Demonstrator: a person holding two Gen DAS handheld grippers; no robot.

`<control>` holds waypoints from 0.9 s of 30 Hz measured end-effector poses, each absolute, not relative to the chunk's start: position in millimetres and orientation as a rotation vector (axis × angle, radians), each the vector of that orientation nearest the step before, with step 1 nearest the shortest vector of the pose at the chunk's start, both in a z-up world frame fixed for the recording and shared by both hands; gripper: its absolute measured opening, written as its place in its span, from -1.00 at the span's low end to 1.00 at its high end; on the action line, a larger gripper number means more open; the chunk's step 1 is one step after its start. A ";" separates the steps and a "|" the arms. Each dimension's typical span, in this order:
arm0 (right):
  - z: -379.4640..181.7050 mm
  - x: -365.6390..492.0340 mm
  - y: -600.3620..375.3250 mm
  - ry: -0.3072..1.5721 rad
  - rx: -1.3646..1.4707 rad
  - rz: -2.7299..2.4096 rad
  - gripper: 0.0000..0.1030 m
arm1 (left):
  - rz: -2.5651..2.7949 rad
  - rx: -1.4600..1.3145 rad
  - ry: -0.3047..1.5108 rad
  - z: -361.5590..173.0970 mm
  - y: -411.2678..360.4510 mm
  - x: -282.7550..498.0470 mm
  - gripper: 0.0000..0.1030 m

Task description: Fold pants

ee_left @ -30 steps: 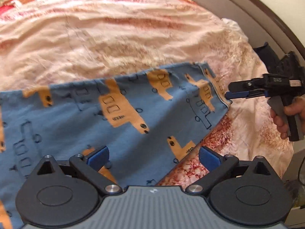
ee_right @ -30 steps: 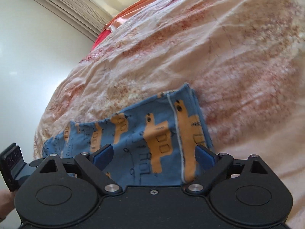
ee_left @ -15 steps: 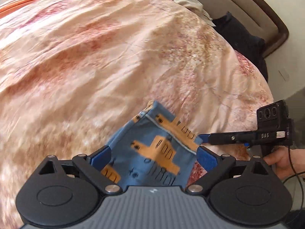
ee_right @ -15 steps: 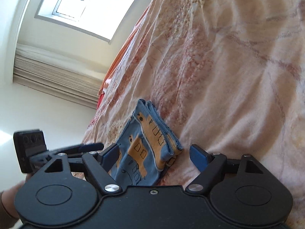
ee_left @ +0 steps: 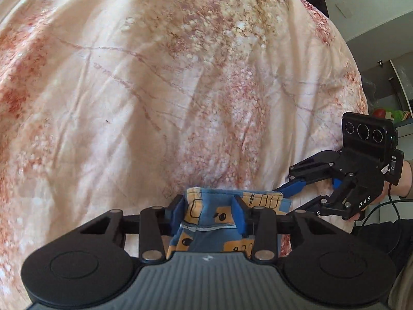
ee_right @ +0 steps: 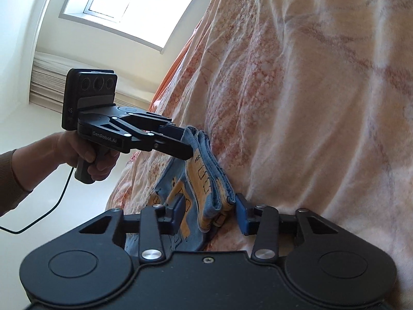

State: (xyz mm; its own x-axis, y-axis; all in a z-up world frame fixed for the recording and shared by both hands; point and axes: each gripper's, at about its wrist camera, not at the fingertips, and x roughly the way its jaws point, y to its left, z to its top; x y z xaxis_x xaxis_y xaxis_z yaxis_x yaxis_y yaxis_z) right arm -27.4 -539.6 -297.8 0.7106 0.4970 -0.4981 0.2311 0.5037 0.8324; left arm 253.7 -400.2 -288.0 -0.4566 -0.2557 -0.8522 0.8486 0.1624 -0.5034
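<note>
Your left gripper (ee_left: 209, 210) has the folded pants (ee_left: 206, 235) between its blue pads (ee_left: 239, 215), and the jaws are closing; the cloth fills the gap and the pads look pressed against it on both sides. Your right gripper (ee_right: 210, 213) has the stacked edge of the same pants (ee_right: 204, 180) between its fingers, jaws also closing. The inner pad (ee_right: 178, 210) sits against the cloth, while the blue outer pad (ee_right: 242, 217) touches only the edge of the stack; you cannot tell for sure that it presses.

The pants are blue with orange vehicle prints, doubled into several layers. They lie on the bedspread (ee_left: 180, 90) near its edge, one end at each gripper.

In the right wrist view your left hand (ee_right: 85, 152) grips the handle, and the side of that gripper reads "GenRobot.AI". Its fingers clamp the far end of the fold. In the left wrist view the right gripper's (ee_left: 291, 190) body shows the letters "DAS", and one blue finger (ee_left: 290, 190) reaches over the pants' corner.

No container shows in either view. A window (ee_right: 124, 7) is above the bed in the right wrist view.
</note>
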 end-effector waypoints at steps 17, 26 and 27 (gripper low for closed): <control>-258.0 -26.7 -514.8 0.777 0.818 0.240 -0.71 | -1.580 0.534 1.353 -239.3 -370.4 251.3 -0.66; -205.4 -16.9 -451.4 0.773 0.482 0.353 -0.72 | -1.505 0.409 1.291 -210.7 -289.4 238.3 -0.65; -202.7 -11.9 -438.5 0.785 0.439 0.369 -0.72 | -1.476 0.399 1.293 -212.6 -278.0 237.5 -0.64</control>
State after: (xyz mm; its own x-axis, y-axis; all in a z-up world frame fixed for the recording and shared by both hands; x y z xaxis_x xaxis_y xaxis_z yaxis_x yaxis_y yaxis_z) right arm -11.9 -438.5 -202.7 0.6530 0.4724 -0.5921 -0.1542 0.8482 0.5067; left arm 237.5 -278.0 -212.6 -0.3618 -0.4874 -0.7947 0.8520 0.1732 -0.4941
